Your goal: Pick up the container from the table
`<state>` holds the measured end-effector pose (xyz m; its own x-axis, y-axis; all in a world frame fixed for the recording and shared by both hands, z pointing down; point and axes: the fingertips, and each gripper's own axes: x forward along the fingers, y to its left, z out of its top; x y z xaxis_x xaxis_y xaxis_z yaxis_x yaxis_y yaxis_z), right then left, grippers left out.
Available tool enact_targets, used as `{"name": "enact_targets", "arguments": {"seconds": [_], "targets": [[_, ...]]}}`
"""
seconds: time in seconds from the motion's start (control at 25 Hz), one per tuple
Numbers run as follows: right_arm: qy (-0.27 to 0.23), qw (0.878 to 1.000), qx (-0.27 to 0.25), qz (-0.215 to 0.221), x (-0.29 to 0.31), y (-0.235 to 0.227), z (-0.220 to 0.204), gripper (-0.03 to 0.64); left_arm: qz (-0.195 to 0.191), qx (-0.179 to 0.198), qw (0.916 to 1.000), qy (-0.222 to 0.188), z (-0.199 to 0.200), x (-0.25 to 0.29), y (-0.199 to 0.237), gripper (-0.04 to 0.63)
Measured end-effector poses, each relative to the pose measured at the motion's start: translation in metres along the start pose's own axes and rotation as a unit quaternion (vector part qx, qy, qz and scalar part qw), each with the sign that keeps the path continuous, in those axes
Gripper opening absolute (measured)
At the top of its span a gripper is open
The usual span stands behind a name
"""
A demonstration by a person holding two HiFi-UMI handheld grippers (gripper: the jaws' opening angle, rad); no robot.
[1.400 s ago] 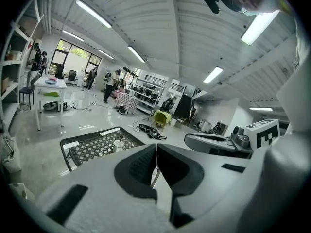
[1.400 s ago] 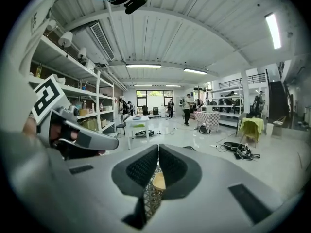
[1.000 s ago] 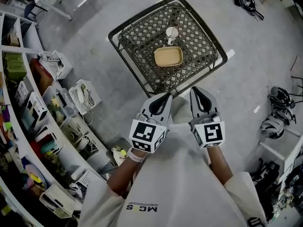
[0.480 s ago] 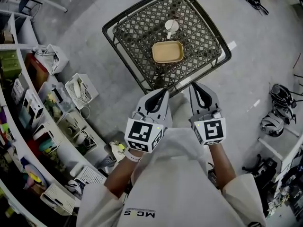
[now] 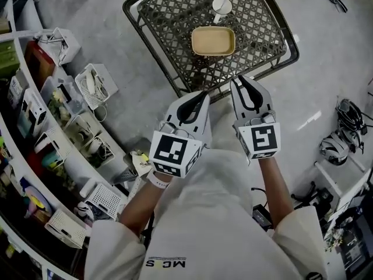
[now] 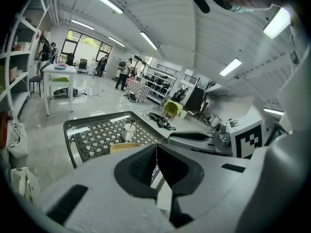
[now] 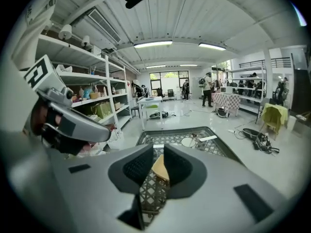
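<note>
The left gripper [image 5: 205, 94] is holding its jaws pressed together on nothing, while the right gripper [image 5: 240, 79] is keeping its jaws parted by only a narrow slit, also empty; through that slit the right gripper view is showing the tan rectangular container [image 7: 159, 168] ahead. Against the head views of the preceding second, both grippers are travelling forward. Their tips, which were hanging short of the metal lattice table [image 5: 175, 17], are now reaching its near edge, and the table is sliding toward the top of the frame as the person is stepping in. The container [image 5: 213, 41] is lying where it was, near the middle of the tabletop, just in front of a white cup [image 5: 221, 6] and well apart from both grippers. Judged from this, the approach is under way but no grasp is beginning. The jaws are probably needing to spread much wider before they can take the container's rim. As for writing, the person's pale top is carrying a small dark print [image 5: 166, 263] reading roughly "MC S", with its middle character unclear. The cubes on the grippers are showing only black-and-white square patterns, and the goods on the shelving [image 5: 26, 107] at far left are too small to read.
</note>
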<state>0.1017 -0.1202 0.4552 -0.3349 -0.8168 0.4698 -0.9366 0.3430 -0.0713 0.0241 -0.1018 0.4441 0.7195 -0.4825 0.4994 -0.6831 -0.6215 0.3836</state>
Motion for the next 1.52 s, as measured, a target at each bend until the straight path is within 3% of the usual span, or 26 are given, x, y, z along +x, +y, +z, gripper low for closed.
{"name": "enact_targets", "arguments": {"seconds": [0.24, 0.44, 0.84, 1.12, 1.52], "targets": [[0.015, 0.999, -0.026, 0.018, 0.03, -0.004, -0.019, 0.083, 0.013, -0.011, 0.9999, 0.0, -0.005, 0.0, 0.005, 0.028], [0.038, 0.999, -0.005, 0.031, 0.058, -0.012, -0.05, 0.087, 0.018, -0.017, 0.9997, -0.009, -0.003, 0.002, 0.006, 0.028], [0.086, 0.991, -0.084, 0.06, 0.113, -0.003, -0.096, 0.106, 0.026, -0.021, 0.9994, -0.012, -0.005, -0.004, 0.015, 0.028], [0.132, 0.972, -0.176, 0.077, 0.145, -0.003, -0.122, 0.108, 0.025, -0.024, 0.9994, -0.007, -0.008, -0.005, 0.016, 0.028], [0.214, 0.932, -0.271, 0.113, 0.171, -0.009, -0.166, 0.106, 0.031, -0.03, 0.999, -0.003, -0.012, -0.009, 0.022, 0.028]]}}
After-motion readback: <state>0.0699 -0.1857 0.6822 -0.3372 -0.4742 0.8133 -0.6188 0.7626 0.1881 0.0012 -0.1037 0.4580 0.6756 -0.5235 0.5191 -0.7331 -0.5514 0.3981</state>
